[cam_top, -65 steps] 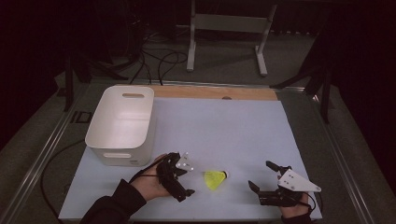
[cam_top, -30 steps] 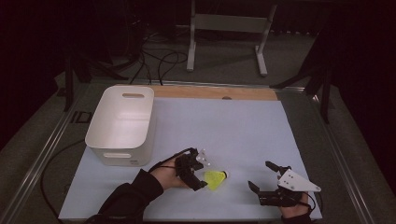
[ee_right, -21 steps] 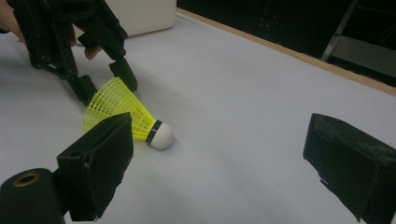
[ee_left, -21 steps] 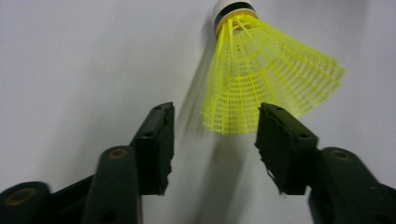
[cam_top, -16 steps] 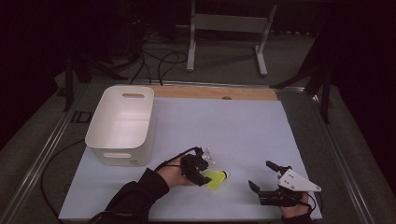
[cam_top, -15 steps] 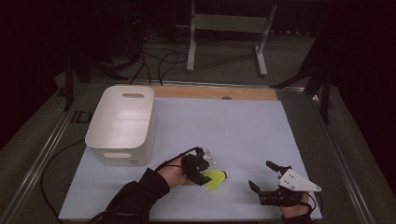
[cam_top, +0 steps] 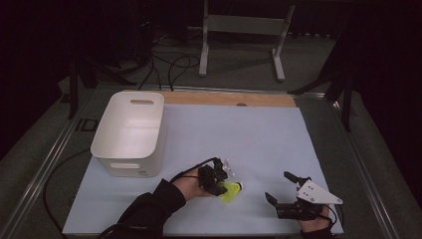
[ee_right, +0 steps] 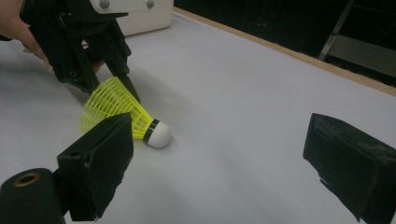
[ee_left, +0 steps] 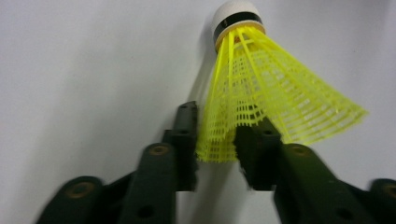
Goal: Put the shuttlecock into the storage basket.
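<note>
With its white cork tip resting on the table, the yellow shuttlecock (ee_left: 261,88) lies between my just-closing left gripper (ee_left: 217,140), which pinches the skirt's edge to lift it, while my right gripper (cam_top: 287,195) waits apart, jaws wide.

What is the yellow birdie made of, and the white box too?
The shuttlecock has a yellow skirt that looks like thin, springy plastic: it is an open mesh of ribs you can see through. Its white tip looks like matte foam or rubber, hard to tell which. The white bin seems to be smooth moulded plastic, with rounded corners and a cut-out handle.
</note>
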A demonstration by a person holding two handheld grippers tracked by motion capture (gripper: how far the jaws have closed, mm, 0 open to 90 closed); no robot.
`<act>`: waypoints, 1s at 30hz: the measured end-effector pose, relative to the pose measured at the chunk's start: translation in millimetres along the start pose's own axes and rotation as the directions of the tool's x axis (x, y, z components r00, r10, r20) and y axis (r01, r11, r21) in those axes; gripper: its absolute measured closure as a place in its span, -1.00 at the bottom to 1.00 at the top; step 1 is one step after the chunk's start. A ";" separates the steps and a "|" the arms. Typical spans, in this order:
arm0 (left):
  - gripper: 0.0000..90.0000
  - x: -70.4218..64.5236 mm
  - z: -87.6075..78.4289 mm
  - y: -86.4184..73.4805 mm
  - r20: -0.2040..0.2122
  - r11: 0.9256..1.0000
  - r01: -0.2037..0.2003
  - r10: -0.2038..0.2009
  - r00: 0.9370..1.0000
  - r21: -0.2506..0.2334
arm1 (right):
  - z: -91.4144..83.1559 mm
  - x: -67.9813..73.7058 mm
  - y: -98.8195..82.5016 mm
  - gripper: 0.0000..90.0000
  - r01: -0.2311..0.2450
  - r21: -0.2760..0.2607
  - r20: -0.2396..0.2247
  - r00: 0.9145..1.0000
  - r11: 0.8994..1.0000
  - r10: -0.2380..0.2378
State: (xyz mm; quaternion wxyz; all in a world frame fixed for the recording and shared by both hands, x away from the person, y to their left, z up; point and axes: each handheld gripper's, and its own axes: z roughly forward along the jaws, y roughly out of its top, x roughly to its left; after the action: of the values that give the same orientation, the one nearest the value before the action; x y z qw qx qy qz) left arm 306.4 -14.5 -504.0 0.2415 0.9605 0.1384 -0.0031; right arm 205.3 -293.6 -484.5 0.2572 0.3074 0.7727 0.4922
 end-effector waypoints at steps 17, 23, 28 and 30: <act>0.99 -3.1 -10.8 5.4 0.039 0.999 -0.044 0.044 0.998 0.011 | -0.2 -0.4 -0.1 -0.81 0.000 0.001 0.005 1.000 1.000 0.000; 1.00 -6.5 -18.6 6.5 0.067 0.997 -0.076 0.075 0.995 0.016 | -0.1 0.1 0.2 -0.81 -0.001 0.001 0.005 1.000 1.000 0.001; 1.00 -5.7 -26.7 3.7 0.100 0.996 -0.092 0.089 0.991 0.020 | 0.0 -0.3 0.0 -0.81 0.001 0.002 0.005 1.000 1.000 -0.001; 1.00 -6.5 -29.0 1.9 0.113 0.995 -0.098 0.094 0.989 0.022 | 0.1 0.0 0.1 -0.81 -0.001 0.001 0.005 1.000 1.000 0.001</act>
State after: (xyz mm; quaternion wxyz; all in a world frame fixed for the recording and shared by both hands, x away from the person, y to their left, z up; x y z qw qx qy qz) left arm 298.9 -4.3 -477.1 0.2353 0.9676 0.0782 -0.0472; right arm 205.4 -293.5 -484.5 0.2588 0.3091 0.7722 0.4912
